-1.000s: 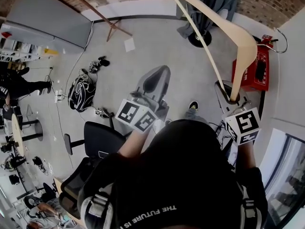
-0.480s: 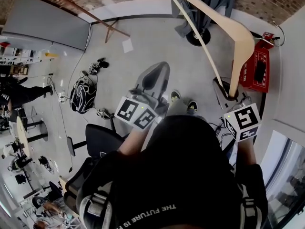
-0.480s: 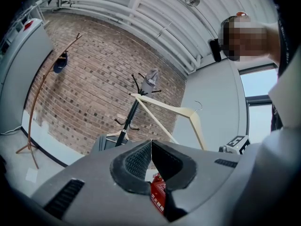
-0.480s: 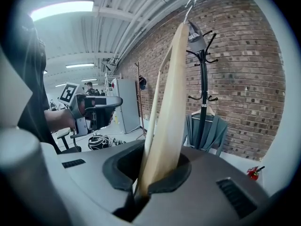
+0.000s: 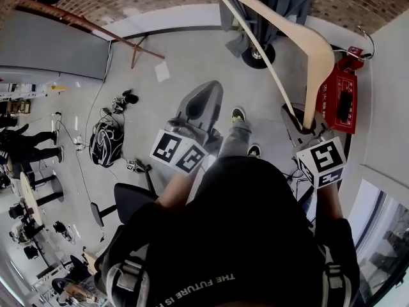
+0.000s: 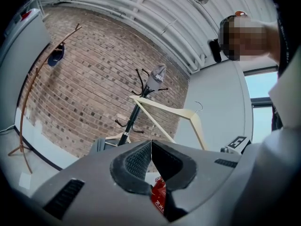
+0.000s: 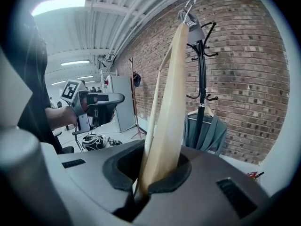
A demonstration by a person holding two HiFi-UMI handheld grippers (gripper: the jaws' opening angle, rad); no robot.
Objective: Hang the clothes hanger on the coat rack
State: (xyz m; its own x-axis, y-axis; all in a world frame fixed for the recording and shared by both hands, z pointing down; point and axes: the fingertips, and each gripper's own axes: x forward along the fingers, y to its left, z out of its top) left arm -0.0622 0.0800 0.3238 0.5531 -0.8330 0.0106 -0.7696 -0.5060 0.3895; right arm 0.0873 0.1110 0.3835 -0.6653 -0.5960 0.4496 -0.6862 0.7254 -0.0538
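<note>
Between my right gripper's (image 7: 155, 185) clamped jaws sits one arm-end of the hanger (image 7: 170, 98). It looks like stiff, light wood, likely to pivot. My left gripper (image 6: 151, 160) is closed on nothing.

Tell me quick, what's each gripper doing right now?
Left gripper: closed, holding nothing.
Right gripper: closed on the wooden hanger.

My wooden clothes hanger (image 5: 300, 32) is running off the head view's edge at twelve o'clock, and its near end is disappearing inside my right gripper (image 5: 305, 125). The coat rack (image 5: 257, 55) is showing only its base there. The red box's (image 5: 342, 104) print is coming out too small to read.
</note>
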